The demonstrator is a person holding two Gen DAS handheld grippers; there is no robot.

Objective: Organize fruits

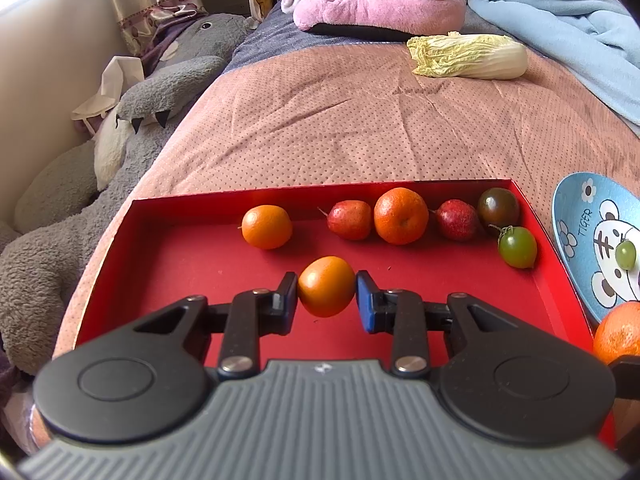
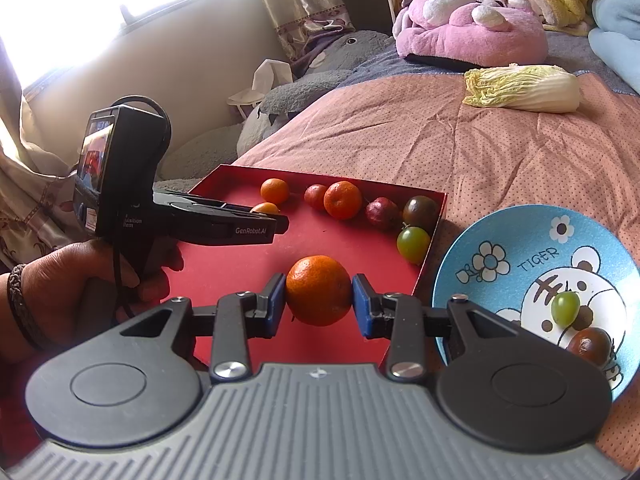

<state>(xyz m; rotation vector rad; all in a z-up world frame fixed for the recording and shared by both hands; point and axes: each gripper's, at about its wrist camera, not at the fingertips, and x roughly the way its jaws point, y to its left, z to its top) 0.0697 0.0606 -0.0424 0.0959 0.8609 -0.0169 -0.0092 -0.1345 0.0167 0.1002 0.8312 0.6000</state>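
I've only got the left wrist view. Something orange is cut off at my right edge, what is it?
Observer: A mandarin, gripped between the pads of the right tool, over the near part of the red box.
Operator: Anything on the plate besides the green grape?
Observer: Yes, a dark tomato lies on the blue plate, close to the grape on the side nearer the camera.
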